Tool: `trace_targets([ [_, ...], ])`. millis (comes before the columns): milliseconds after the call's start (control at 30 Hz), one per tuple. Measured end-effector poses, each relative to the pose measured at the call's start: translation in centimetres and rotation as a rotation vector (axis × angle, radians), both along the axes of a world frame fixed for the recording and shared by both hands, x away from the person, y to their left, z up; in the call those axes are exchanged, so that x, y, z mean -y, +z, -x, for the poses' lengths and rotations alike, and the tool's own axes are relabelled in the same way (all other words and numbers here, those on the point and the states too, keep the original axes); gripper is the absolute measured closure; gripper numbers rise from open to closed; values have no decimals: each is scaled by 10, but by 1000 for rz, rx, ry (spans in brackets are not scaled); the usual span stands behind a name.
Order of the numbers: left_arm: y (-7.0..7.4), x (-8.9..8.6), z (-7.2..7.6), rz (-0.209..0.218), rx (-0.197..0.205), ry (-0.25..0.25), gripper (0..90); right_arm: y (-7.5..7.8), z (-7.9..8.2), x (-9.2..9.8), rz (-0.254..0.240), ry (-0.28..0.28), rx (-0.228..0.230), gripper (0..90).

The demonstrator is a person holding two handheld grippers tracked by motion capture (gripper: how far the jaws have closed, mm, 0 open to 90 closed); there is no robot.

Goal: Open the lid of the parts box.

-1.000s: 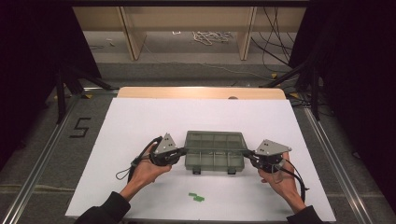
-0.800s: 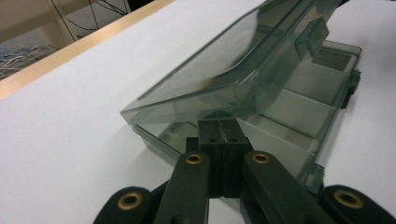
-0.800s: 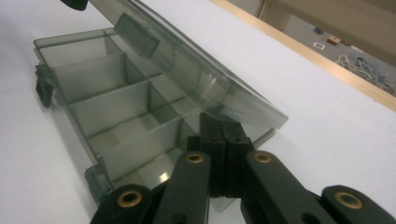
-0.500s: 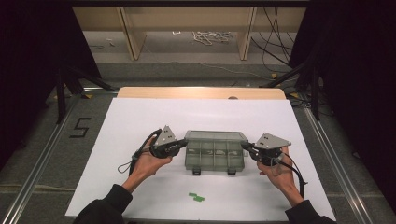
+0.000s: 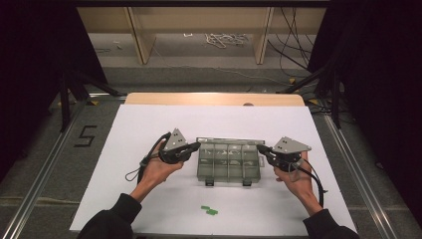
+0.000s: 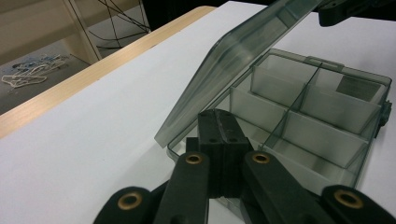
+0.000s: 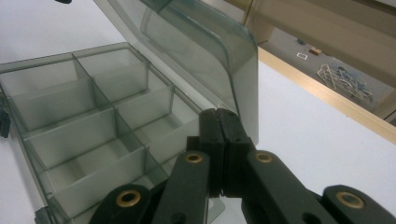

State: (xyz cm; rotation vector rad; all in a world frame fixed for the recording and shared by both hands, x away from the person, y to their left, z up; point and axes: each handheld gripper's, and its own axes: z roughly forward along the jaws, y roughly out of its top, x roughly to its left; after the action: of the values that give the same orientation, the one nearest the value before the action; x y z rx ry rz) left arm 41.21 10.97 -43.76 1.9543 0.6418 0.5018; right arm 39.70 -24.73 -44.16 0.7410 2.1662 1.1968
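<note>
Floor mark: a black "5" [image 5: 85, 135] stood on the grey floor [image 5: 45, 164], left of the table [image 5: 149, 124].
Box: no readable writing was seen.
Grippers: no readable writing was seen.

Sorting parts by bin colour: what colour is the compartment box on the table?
The compartment box is see-through smoky grey-green, lid included; clearest in the right gripper view.

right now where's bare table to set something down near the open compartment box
Bare white table lies between the compartment box and the wooden far edge, and along both side margins. Near edge: free except the green pieces. Crowded: both box ends, where the left gripper and right gripper sit shut.
</note>
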Motion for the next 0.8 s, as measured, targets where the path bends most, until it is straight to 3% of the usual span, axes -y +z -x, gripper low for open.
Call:
trace_targets([
  [533, 3, 0, -3, -5, 11, 5, 897, 0, -7, -1, 7, -10, 5, 895],
  [700, 4, 0, -3, -5, 15, 0, 897, 0, -6, 0, -8, -3, -25, 876],
  [800, 4, 0, -3, -1, 9, 5, 897, 0, -4, 1, 18, 12, -62, 837],
])
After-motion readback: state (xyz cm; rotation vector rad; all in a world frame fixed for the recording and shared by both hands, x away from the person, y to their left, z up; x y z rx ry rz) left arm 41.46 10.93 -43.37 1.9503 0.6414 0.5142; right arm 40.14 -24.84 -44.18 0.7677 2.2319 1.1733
